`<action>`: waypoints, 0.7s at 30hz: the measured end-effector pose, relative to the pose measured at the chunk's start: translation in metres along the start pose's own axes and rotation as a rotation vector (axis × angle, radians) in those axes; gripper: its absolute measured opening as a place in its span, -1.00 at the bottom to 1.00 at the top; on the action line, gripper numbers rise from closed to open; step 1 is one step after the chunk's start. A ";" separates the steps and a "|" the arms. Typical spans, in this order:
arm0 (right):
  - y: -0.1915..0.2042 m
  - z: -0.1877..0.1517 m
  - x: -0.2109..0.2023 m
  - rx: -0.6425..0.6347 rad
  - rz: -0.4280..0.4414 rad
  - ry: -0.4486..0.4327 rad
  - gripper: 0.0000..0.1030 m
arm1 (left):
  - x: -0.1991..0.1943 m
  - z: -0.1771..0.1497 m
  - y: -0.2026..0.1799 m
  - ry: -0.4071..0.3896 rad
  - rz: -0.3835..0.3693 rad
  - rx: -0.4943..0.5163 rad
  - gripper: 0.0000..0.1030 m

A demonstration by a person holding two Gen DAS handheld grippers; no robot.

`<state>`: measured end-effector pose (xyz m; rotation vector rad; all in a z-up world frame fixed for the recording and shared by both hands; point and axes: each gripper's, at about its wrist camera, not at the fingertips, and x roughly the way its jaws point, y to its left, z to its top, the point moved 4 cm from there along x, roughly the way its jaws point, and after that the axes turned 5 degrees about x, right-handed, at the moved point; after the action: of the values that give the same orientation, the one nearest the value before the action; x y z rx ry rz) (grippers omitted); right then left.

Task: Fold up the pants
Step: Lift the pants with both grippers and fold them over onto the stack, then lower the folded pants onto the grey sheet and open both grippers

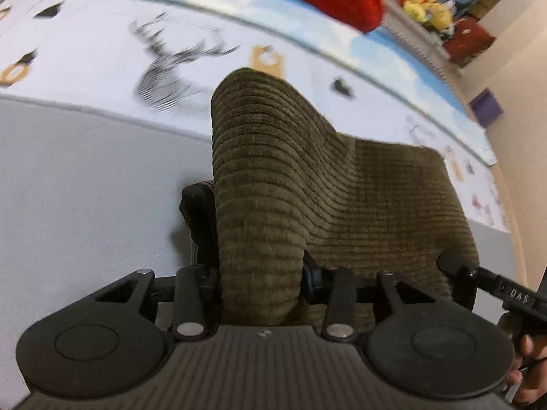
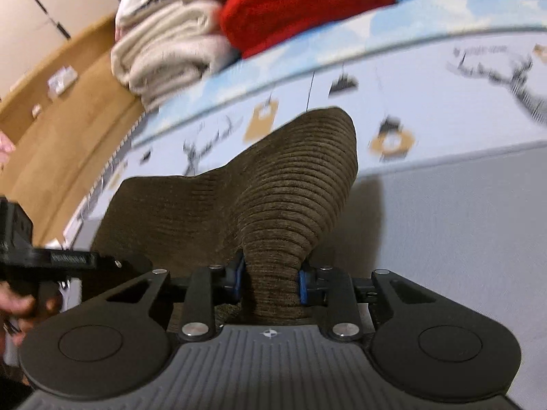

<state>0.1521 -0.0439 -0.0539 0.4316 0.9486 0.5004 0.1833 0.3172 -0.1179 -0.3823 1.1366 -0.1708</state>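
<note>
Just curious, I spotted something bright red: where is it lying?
The red cloth lies at the far edge of the bed, top of both views, right beside the folded cream towels and beyond the pants.
</note>
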 end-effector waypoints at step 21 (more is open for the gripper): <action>-0.212 0.098 -0.093 0.111 -0.437 -0.095 -0.27 | 0.093 0.029 -0.169 -0.037 0.140 0.226 0.04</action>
<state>0.2351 -0.2809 -0.0605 0.3315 0.9482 0.0306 0.2586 0.1376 -0.1220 -0.1046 1.0905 -0.1668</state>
